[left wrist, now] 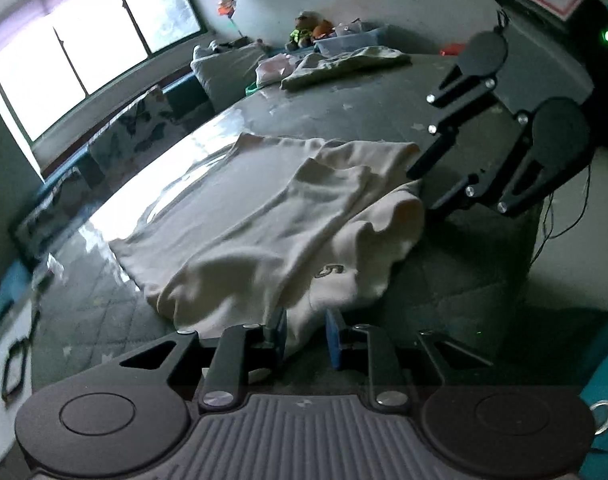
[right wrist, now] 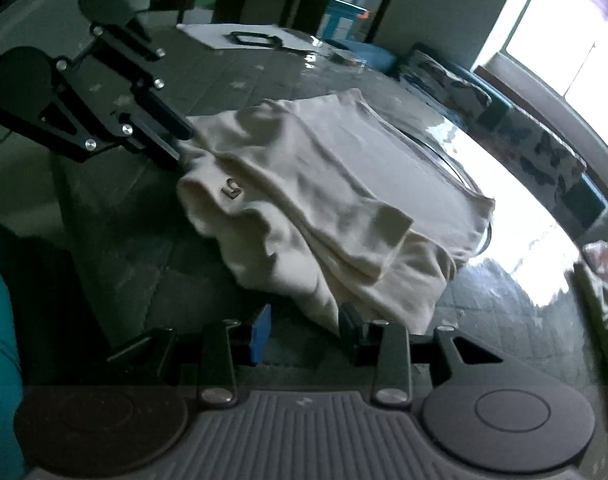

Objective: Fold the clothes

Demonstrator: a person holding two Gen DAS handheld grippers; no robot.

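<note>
On the glossy dark bench point(left wrist: 344, 112) the cream garment point(left wrist: 263, 216) lies half folded, left tongs point(left wrist: 306, 330) and right tongs point(right wrist: 306, 330) both parted around its near hem; next, pinch and lift together.

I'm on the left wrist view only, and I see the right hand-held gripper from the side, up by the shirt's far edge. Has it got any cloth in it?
Observer: No. In its own view the right hand-held gripper is open, and only dark table shows between its fingers.
Operator: So where is the shirt relative to it?
Observer: The nearest fold of the shirt ends just ahead of the black finger on the window side. I cannot tell whether they touch. The blue-padded finger has no cloth near it.
</note>
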